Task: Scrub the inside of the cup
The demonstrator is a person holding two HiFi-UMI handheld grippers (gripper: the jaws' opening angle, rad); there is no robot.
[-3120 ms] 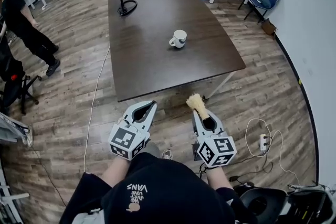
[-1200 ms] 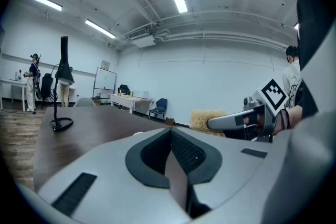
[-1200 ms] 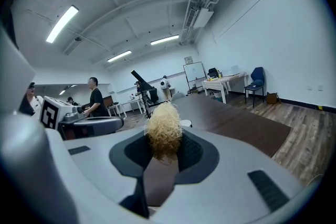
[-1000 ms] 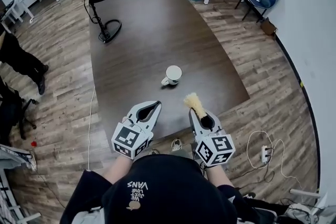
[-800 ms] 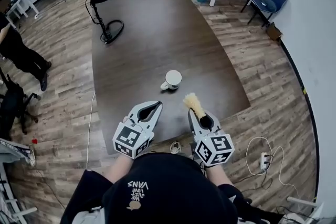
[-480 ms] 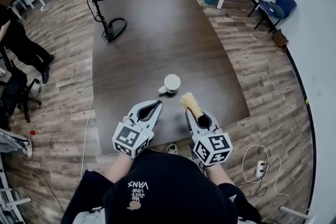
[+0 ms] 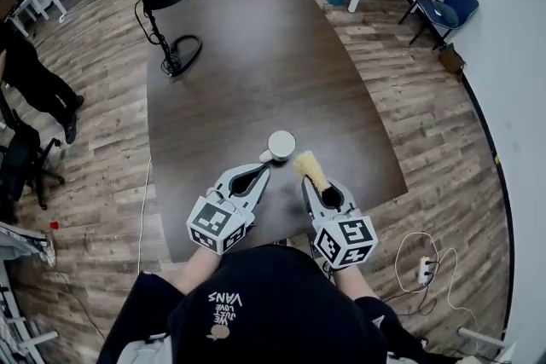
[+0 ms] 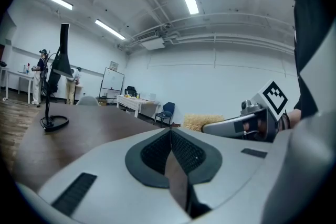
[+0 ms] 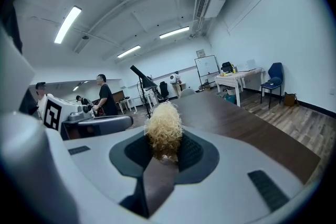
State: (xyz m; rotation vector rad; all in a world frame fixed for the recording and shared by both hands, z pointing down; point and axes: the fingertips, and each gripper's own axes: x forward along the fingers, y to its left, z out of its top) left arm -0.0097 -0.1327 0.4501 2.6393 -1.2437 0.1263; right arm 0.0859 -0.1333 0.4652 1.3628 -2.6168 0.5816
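Jaws of the right tool (image 7: 310, 182) pinched a yellow fibrous scrubber (image 7: 310, 168); those of the left tool (image 7: 261, 172) were pressed together on nothing. Just beyond and between both tips, the white cup (image 7: 281, 144) stood upright near the surface's (image 7: 256, 47) near edge, its mouth up and its handle toward the left tool, which looked nearer.

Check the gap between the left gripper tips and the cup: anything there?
Nothing. The head view shows only a short strip of bare table between the shut left gripper and the cup; the scrubber sits off to the side.
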